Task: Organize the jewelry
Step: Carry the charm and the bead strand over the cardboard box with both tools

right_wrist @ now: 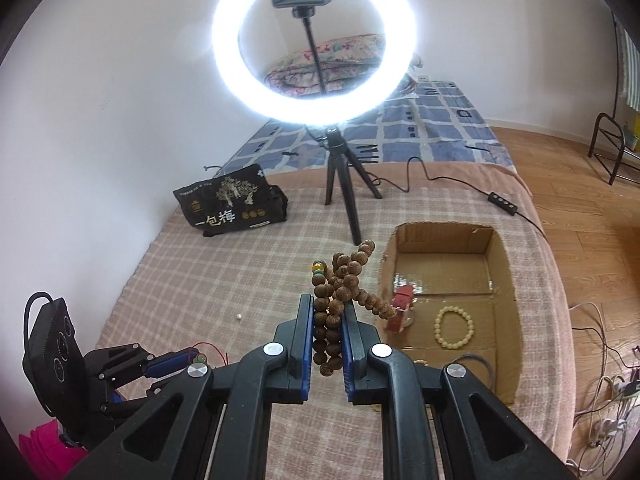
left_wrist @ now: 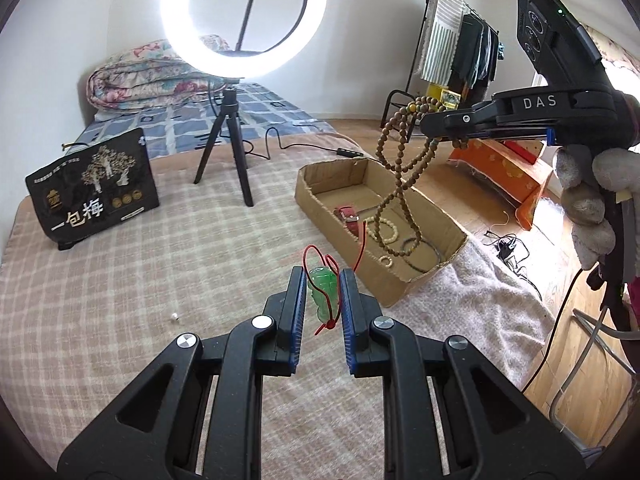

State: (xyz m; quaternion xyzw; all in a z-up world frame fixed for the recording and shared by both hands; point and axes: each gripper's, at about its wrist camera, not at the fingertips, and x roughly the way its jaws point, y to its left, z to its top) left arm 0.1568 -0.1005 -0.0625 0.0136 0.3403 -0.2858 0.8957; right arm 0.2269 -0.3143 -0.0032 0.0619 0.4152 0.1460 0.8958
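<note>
Left tongs [left_wrist: 323, 280]: clamped on a green jade pendant [left_wrist: 322, 292], which sits between the two blue pads near their tips. The pendant's long axis runs along the fingers, pointing forward toward the cardboard box [left_wrist: 424, 276]. Its red cord [left_wrist: 320, 258] loops out past the fingertips and trails over the box's near rim; a short knotted end hangs below the pendant. The tongs are held above the plaid blanket [left_wrist: 140, 280] covering the bed, just short of the box's near end.

Right tongs [right_wrist: 327, 308]: clamped on a wooden bead necklace [right_wrist: 340, 280], several strands bunched between the pads. In the left wrist view these tongs [left_wrist: 434, 124] are held level and high over the box, gripped by a gloved right hand [left_wrist: 592, 204], and the necklace [left_wrist: 400, 168] hangs straight down in long loops, its lowest loop reaching into the box's interior.

Box contents: a red watch strap [right_wrist: 404, 304], a cream bead bracelet [right_wrist: 454, 328], a thin dark ring-shaped bangle [left_wrist: 410, 247]. The box lies along the bed's right edge.

Beyond: a small white bead [left_wrist: 174, 317] lies loose on the blanket; a black snack bag [left_wrist: 94, 192] stands by the wall-side edge; a lit ring light [left_wrist: 244, 16] on a tripod stands at mid-bed.
</note>
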